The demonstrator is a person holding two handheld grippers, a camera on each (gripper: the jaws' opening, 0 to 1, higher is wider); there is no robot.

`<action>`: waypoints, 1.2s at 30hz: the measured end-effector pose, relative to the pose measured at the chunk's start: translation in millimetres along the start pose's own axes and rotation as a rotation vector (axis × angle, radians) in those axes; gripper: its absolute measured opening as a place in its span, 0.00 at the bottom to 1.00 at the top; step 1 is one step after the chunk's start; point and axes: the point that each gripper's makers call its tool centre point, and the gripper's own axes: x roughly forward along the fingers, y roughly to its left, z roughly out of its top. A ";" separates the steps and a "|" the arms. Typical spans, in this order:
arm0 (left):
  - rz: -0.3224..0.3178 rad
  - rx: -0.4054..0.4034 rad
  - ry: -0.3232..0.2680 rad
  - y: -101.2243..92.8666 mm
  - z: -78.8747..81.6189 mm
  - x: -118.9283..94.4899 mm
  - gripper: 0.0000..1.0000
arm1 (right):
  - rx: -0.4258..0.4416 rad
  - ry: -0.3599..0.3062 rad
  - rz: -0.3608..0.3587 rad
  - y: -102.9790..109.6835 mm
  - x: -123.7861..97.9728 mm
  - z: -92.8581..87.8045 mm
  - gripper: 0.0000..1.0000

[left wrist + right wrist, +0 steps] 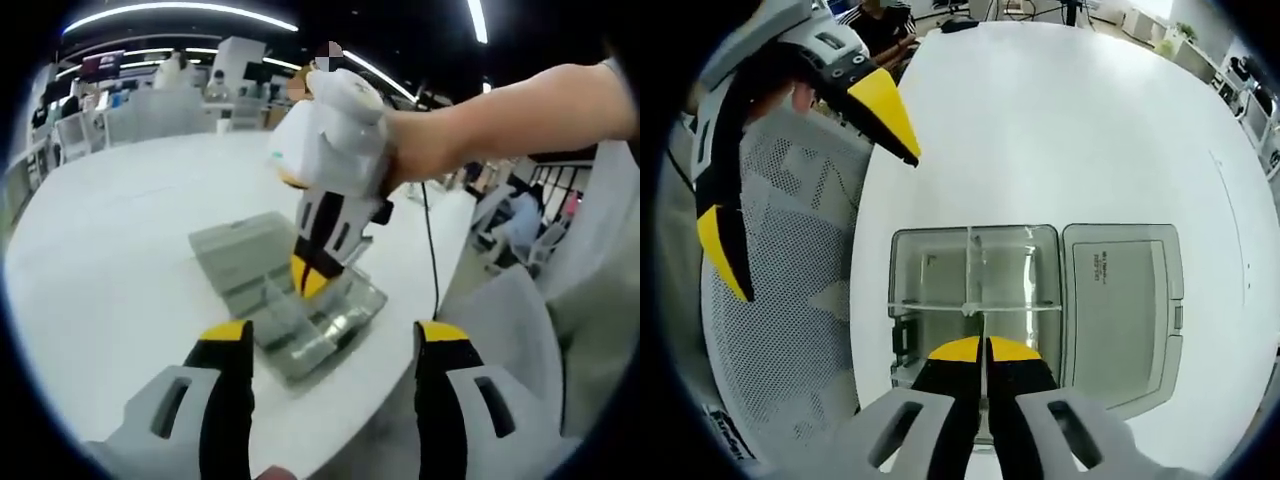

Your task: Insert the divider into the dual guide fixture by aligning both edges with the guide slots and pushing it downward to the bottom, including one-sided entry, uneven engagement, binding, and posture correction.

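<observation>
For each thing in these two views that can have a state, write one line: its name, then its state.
Left gripper: open, holding nothing.
Right gripper: shut on the divider.
Divider: upright, thin edge between the jaws, over the box.
Clear box: open, standing on the white table.
Lid: swung flat beside the box.

Your right tongs (985,350) cover the near end of the clear divider (969,270), so its seating in the fixture (910,270) can't be judged. Left view: your right tongs (312,272) hide the fixture's (240,250) middle. Figures beyond the counter (120,220) are blurred.
</observation>
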 end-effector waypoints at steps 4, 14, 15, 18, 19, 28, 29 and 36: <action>-0.001 0.003 0.002 -0.3 0.3 0.7 0.63 | -0.001 0.001 0.000 0.4 -4.1 2.3 0.00; -0.005 0.010 -0.002 -2.1 2.8 1.3 0.63 | -0.011 0.002 -0.016 -2.8 -15.3 5.0 0.00; -0.005 0.009 -0.002 -2.7 2.6 1.0 0.63 | -0.010 0.002 -0.017 -2.6 -15.9 5.0 0.00; -0.005 0.011 -0.003 -3.3 2.8 1.0 0.63 | -0.013 0.001 -0.019 -2.7 -17.8 5.2 0.00; -0.006 0.010 -0.003 -3.5 2.9 0.9 0.63 | -0.008 0.000 -0.020 -2.9 -18.4 5.5 0.00; -0.009 0.014 -0.005 -5.9 5.0 1.4 0.63 | -0.003 -0.013 -0.030 -0.8 -23.6 6.2 0.00; -0.010 0.015 -0.004 -6.2 5.0 1.6 0.63 | -0.003 -0.015 -0.032 -0.6 -24.0 6.1 0.00; -0.013 0.020 -0.004 -7.6 5.4 1.7 0.63 | -0.010 -0.021 -0.042 1.8 -25.6 6.2 0.00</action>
